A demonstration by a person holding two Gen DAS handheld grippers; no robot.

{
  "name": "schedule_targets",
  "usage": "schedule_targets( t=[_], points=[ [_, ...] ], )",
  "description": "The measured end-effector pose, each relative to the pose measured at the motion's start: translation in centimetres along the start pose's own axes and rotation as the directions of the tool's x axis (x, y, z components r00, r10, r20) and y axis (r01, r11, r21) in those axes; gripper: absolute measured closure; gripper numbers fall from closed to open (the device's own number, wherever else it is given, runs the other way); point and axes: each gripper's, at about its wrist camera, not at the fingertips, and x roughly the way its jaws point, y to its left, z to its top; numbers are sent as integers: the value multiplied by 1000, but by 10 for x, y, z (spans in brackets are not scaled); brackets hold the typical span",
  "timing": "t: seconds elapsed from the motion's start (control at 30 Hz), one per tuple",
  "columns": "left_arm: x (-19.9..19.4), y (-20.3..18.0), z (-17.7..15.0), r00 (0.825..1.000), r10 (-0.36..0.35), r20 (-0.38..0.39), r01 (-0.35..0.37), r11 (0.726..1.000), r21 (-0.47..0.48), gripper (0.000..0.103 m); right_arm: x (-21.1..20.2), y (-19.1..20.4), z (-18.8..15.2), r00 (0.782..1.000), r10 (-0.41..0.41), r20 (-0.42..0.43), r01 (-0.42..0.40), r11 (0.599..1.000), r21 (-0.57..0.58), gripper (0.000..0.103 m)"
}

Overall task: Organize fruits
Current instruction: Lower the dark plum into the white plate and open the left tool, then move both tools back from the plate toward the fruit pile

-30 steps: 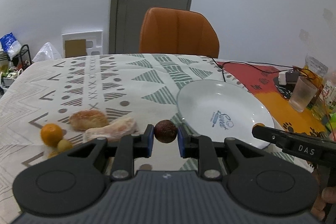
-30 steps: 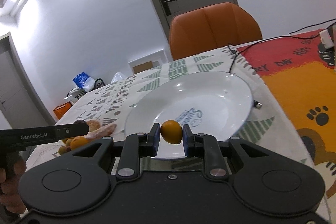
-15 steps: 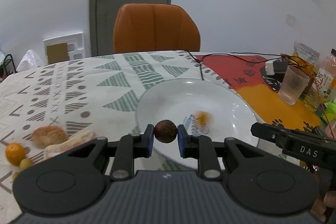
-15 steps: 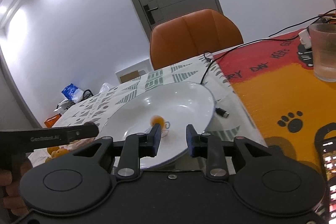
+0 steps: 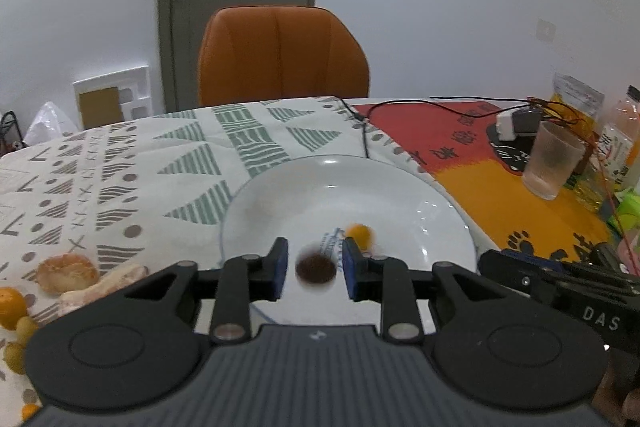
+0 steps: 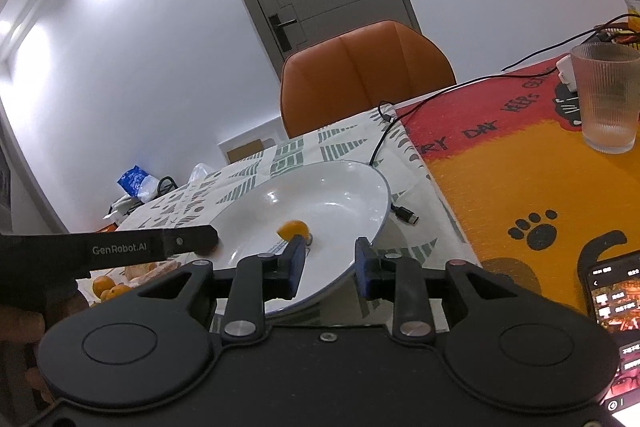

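Note:
A white plate [image 5: 400, 195] lies on the patterned cloth, with a small orange fruit [image 5: 358, 233] in it. My left gripper [image 5: 314, 269] is open over the plate's near side. A dark brown round fruit [image 5: 315, 268] is between its pads, blurred, with a gap on each side. My right gripper [image 6: 328, 265] is open and empty at the plate's near rim [image 6: 376, 219]. The orange fruit [image 6: 293, 228] lies in the plate just beyond its left fingertip [image 6: 295, 259].
A bun [image 5: 66, 273], a peeled piece and small orange and green fruits [image 5: 12, 307] lie at the left on the cloth. A ribbed glass [image 5: 552, 163], a cable [image 6: 400, 211], a phone [image 6: 616, 303] and an orange chair [image 5: 280, 55] are around.
My right gripper opened and let the orange fruit into the plate, then drew back. My left gripper moved right over the plate and opened; the brown fruit is loose between its pads.

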Motion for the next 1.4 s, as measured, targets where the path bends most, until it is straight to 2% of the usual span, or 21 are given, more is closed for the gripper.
schedule_targets(
  t=[0.13, 0.23, 0.5, 0.6, 0.67, 0.8, 0.97, 1.07, 1.4],
  points=[
    [-5, 11, -1, 1000, 12, -7, -12, 999, -29, 76, 1, 3, -1, 1000, 11, -5, -11, 1000, -4, 70],
    [-11, 19, -3, 1000, 26, -10, -27, 999, -42, 70, 1, 8, -1, 1000, 17, -5, -17, 1000, -6, 66],
    [-33, 44, -7, 997, 76, 12, -75, 994, -82, 43, 2, 24, -2, 999, 32, -9, -32, 999, -23, 57],
    [-41, 53, -8, 995, 102, 19, -99, 990, -97, 32, 1, 30, -2, 1000, 31, -1, -31, 999, -31, 48],
    [-47, 59, -9, 993, 118, 29, -114, 988, -108, 28, 0, 34, -2, 999, 31, 4, -31, 999, -37, 40],
    [-64, 70, -14, 990, 119, 78, -108, 986, -127, 17, 0, 43, -3, 1000, 29, 10, -28, 998, -48, 30],
    [-78, 83, -18, 983, 159, 94, -144, 979, -148, 14, 0, 55, -3, 999, 42, 26, -41, 998, -54, 7],
    [-88, 95, -20, 976, 192, 100, -173, 970, -172, 14, 0, 63, -3, 997, 62, 34, -60, 996, -58, 0],
    [-110, 131, -32, 961, 260, 97, -232, 944, -233, 12, 8, 93, -9, 993, 120, 4, -119, 989, -90, 0]
  ],
)
